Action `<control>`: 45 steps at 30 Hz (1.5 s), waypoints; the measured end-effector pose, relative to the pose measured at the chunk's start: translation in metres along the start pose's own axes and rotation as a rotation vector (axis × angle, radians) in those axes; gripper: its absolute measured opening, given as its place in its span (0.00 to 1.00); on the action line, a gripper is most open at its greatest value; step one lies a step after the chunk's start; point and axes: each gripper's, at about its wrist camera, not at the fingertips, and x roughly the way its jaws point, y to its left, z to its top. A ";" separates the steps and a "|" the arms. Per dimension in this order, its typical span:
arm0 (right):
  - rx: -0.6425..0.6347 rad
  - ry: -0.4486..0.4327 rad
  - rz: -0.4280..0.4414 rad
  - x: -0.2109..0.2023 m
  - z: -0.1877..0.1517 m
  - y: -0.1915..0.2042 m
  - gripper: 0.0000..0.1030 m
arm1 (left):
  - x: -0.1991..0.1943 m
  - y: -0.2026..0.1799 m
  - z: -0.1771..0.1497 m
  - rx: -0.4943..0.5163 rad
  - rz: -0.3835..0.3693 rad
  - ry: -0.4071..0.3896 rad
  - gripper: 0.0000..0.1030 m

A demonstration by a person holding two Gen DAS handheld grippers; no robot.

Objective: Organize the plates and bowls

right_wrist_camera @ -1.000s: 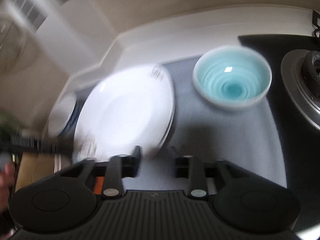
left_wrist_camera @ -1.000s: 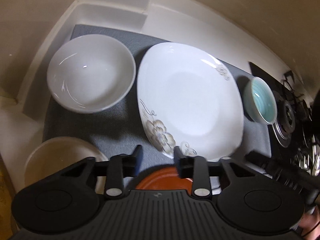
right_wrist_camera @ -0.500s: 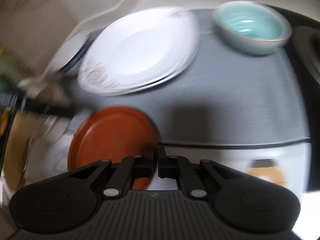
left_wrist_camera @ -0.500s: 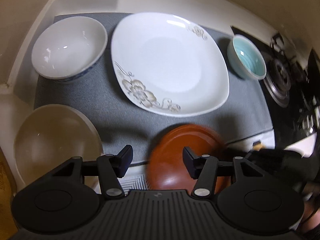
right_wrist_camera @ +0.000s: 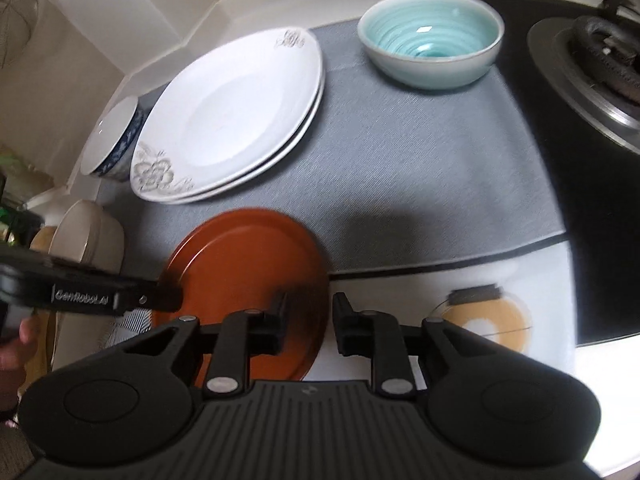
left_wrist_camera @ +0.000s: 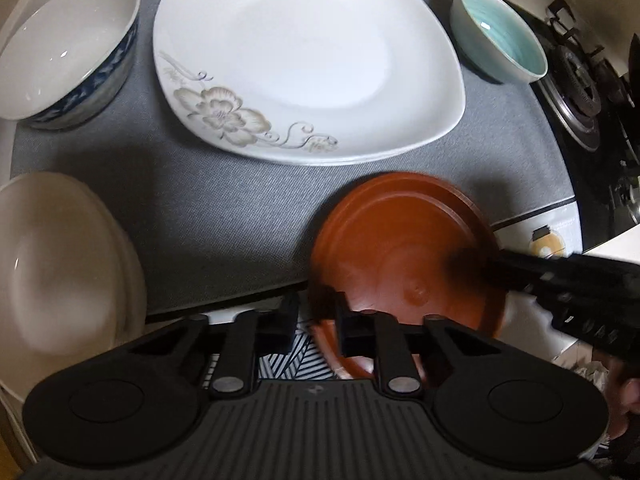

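A red-brown plate (left_wrist_camera: 400, 256) lies at the front edge of the grey mat (left_wrist_camera: 224, 208); it also shows in the right wrist view (right_wrist_camera: 244, 264). My left gripper (left_wrist_camera: 316, 322) has its jaws a small way apart astride the plate's near-left rim. My right gripper (right_wrist_camera: 308, 320) has its jaws apart around the plate's right rim. Stacked white flowered plates (left_wrist_camera: 304, 60) lie mid-mat, also in the right wrist view (right_wrist_camera: 228, 120). A white and blue bowl (left_wrist_camera: 64, 48) stands far left, a teal bowl (left_wrist_camera: 500, 32) far right.
A cream bowl (left_wrist_camera: 60, 264) sits at the front left, off the mat. A gas hob (right_wrist_camera: 592, 64) is to the right of the mat. A striped cloth (left_wrist_camera: 296, 356) lies under the left gripper. A wall corner backs the counter.
The right gripper's jaws, shut half a second ago, now stand apart at the red plate's rim. The left gripper has narrowed and come onto the plate's left rim. The plate sits further onto the mat.
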 end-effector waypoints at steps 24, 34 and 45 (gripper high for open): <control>-0.102 -0.061 -0.078 -0.033 0.020 0.025 0.05 | -0.029 -0.016 0.015 0.046 -0.003 -0.060 0.10; -0.079 -0.184 -0.063 -0.071 0.047 0.043 0.05 | -0.061 -0.009 0.036 0.000 -0.039 -0.142 0.10; -0.136 -0.284 -0.049 -0.095 0.067 0.075 0.04 | -0.119 -0.001 0.032 -0.005 -0.003 -0.293 0.10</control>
